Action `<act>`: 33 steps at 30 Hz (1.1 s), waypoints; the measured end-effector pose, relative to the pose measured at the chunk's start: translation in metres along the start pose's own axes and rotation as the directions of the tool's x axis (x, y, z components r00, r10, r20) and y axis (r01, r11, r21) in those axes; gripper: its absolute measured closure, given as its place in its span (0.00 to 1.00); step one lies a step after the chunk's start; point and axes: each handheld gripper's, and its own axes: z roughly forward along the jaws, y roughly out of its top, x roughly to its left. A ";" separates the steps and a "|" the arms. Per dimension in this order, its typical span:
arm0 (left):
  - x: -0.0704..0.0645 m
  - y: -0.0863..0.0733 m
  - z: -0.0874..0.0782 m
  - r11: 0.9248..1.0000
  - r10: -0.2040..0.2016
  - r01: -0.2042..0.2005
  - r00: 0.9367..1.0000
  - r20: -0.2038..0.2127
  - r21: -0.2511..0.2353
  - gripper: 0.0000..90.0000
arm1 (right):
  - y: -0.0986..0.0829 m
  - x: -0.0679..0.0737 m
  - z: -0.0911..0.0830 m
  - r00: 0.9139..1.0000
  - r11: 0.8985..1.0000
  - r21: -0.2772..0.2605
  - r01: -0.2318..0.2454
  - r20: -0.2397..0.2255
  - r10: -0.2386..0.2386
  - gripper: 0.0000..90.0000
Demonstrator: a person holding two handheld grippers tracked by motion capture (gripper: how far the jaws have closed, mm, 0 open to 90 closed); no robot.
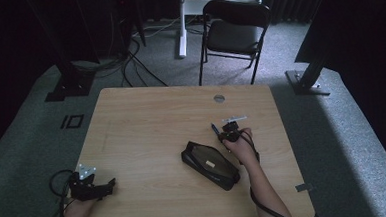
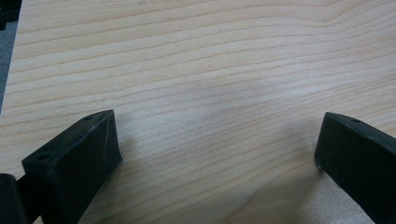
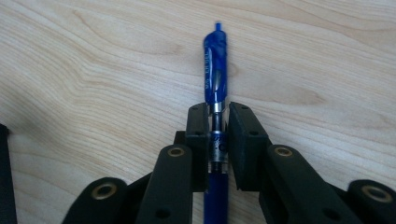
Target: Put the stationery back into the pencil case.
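Your right gripper (image 3: 218, 122) is clamped on the blue pen (image 3: 215, 70) — barrel print too blurred to read — tip jutting past the jaws above the table (image 3: 93, 70); left gripper (image 2: 217, 140) spread wide.

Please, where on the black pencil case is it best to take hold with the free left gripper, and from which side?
Probably one long edge near the middle of the pencil case, coming from its left, where the open left gripper rests. The case lies flat and slanted, too wide to span across, so pinching the thin edge suits the fingers. The right gripper is shut on the blue pen.
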 end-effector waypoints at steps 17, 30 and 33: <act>0.000 0.000 0.000 1.000 0.000 0.000 1.000 0.000 0.000 0.00 | 0.003 -0.009 -0.022 1.000 1.000 -0.028 -0.012 -0.002 0.012 0.88; 0.000 0.000 0.000 1.000 0.000 0.000 1.000 0.000 0.001 0.00 | -0.003 -0.012 -0.043 1.000 1.000 -0.031 -0.003 -0.014 0.003 0.88; 0.000 0.000 0.000 1.000 0.000 0.000 1.000 0.000 0.000 0.00 | -0.003 -0.012 -0.049 1.000 0.999 -0.037 0.002 -0.017 -0.003 0.88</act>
